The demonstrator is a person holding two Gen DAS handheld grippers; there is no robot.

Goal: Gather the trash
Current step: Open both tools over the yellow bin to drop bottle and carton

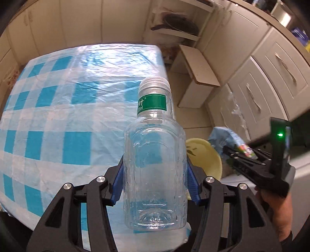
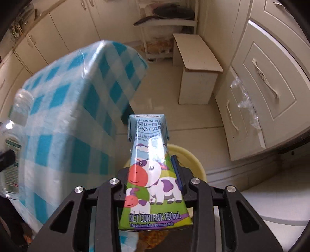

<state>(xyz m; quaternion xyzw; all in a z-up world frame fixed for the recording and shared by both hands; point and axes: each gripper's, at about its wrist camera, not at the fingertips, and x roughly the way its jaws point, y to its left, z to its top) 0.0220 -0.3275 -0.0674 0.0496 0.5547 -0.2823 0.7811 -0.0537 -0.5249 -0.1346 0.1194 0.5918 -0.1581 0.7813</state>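
Observation:
A clear empty plastic bottle [image 1: 155, 155] with a green label and silver cap stands upright between the blue pads of my left gripper [image 1: 155, 174], which is shut on its body. It is held over the right edge of the table. My right gripper [image 2: 150, 170] is shut on a flattened milk carton [image 2: 151, 164] printed with cartoon cows, held above a pale yellow bin [image 2: 195, 164] on the floor. The left wrist view shows the right gripper [image 1: 238, 157], the carton [image 1: 226, 137] and the bin [image 1: 205, 157] at the right. The bottle [image 2: 13, 135] appears blurred at the right wrist view's left edge.
A table under a blue-and-white checked plastic cloth [image 1: 58, 116] fills the left. A cardboard box [image 2: 195, 73] stands on the tiled floor beyond the bin. Cream cabinet drawers [image 2: 261, 87] line the right, with a clear plastic bag [image 2: 244, 97] hanging there. A shelf with a dark pan [image 2: 170, 11] stands in the corner.

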